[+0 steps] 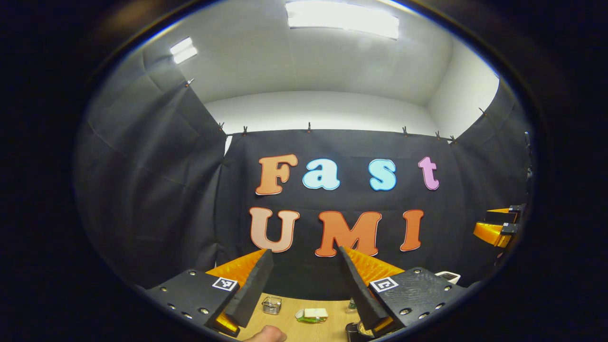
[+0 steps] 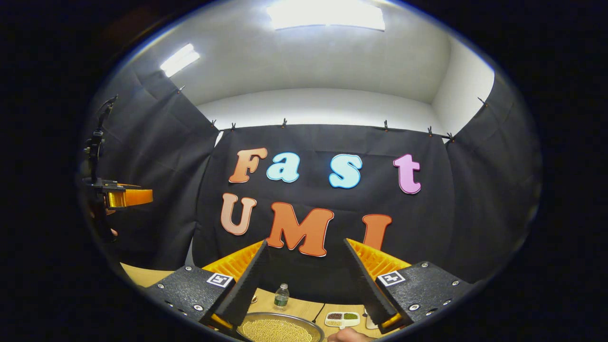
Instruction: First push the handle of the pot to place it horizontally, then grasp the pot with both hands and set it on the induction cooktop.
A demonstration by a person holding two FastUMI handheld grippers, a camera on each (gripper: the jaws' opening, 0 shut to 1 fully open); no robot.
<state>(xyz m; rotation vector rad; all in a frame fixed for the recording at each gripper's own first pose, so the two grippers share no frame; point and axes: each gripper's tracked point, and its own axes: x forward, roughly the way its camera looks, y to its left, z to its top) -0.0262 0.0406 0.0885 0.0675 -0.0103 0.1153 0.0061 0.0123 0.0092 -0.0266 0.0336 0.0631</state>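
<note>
A: Both sets of tongs are being held high and level, looking at the booth's back wall more than at the work. The left tongs are standing released, fingers spread with nothing between them; the right tongs are the same, apart and empty.

B: Where is the pot sitting?

A: At the bottom of the right gripper view, a round metal pan heaped with small yellow grains is lying on the bench, right under the right tongs. I am taking that to be the pot, but I cannot tell for sure; its handle is hidden and I am not making out a cooktop.

B: What is worrying you?

A: The load is loose. A hard or off-centre shove at the handle is likely to jolt grains over the rim. The small water bottle and the little dish of seeds are standing near the pan, so a wide sweep could be knocking them over. In the left gripper view a small glass jar and a green-and-white packet are crowding that side too.

B: Any writing?

A: The tongs are carrying square black-and-white markers, not text. The bottle's label is too small to read.
</note>
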